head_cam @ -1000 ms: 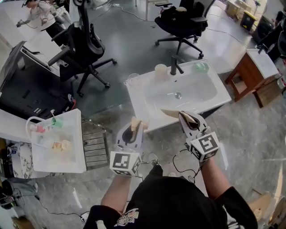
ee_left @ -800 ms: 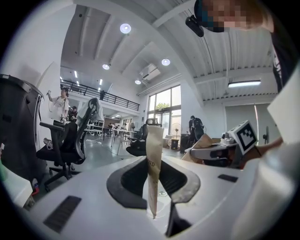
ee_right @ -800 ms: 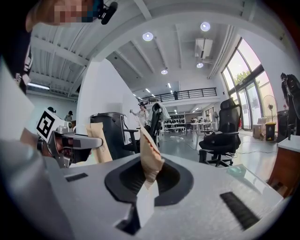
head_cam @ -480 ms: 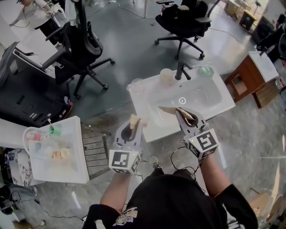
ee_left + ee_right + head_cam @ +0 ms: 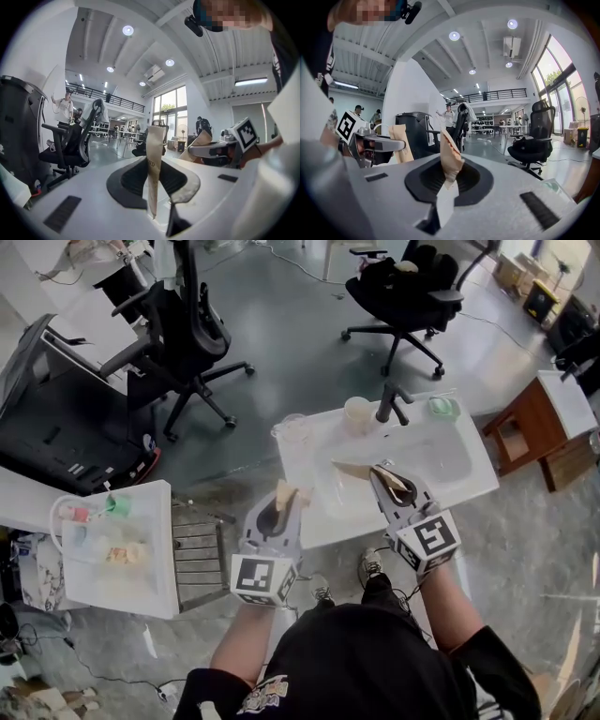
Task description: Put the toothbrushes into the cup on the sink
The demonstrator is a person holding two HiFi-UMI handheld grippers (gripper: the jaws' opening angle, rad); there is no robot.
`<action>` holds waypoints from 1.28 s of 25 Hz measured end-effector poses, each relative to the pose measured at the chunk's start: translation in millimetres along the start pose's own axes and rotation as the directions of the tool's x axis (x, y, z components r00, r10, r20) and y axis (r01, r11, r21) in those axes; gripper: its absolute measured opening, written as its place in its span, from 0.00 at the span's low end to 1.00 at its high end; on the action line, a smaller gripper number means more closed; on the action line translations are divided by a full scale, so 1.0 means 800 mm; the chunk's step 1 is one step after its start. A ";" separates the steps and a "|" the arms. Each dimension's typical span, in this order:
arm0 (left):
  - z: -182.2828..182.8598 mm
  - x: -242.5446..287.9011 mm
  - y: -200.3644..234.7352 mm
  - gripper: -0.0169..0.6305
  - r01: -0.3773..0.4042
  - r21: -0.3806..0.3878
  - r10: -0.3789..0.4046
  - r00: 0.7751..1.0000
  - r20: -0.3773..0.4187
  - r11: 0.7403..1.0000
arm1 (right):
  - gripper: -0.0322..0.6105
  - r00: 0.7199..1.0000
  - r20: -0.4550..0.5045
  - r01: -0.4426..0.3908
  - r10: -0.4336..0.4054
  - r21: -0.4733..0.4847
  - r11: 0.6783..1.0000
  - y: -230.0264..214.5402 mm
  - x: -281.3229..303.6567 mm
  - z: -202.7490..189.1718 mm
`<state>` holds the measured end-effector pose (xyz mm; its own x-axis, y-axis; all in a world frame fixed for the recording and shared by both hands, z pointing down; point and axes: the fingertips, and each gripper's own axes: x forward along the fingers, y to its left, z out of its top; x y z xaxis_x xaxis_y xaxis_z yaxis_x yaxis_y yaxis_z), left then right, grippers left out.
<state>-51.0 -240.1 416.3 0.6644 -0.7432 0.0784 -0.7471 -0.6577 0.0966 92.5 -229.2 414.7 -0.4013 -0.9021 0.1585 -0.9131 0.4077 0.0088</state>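
Note:
A white sink (image 5: pixel 469 479) stands on the floor ahead, with a pale cup (image 5: pixel 357 414) at its back rim beside the dark faucet (image 5: pixel 391 401). My left gripper (image 5: pixel 278 509) is shut on a toothbrush in a brown paper wrapper (image 5: pixel 286 494), held upright just left of the sink's front corner; the wrapper (image 5: pixel 154 159) stands clamped between the jaws. My right gripper (image 5: pixel 386 482) is shut on a second paper-wrapped toothbrush (image 5: pixel 351 470), which sticks out leftward over the basin's front; its wrapper (image 5: pixel 449 159) also shows between the jaws.
A clear glass (image 5: pixel 291 430) sits at the sink's back left corner and a green dish (image 5: pixel 442 407) at its back right. Two black office chairs (image 5: pixel 187 343) (image 5: pixel 408 292) stand beyond. A white tray table (image 5: pixel 141 577) is at left, a wooden cabinet (image 5: pixel 525 432) at right.
Both grippers have travelled forward with their wrapped toothbrushes. The right one has gone from the sink's front edge to over the basin. Neither grip has changed.

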 end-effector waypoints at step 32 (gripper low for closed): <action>0.033 0.090 -0.066 0.12 -0.142 0.042 0.141 0.990 0.024 0.989 | 0.10 0.991 0.059 -0.113 0.118 -0.078 0.991 -0.137 0.038 0.028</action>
<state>35.4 -262.2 390.9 0.5515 -0.8315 0.0674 -0.8342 -0.5498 0.0427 178.9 -304.8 396.7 -0.5098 -0.8544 0.1002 -0.8533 0.5170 0.0676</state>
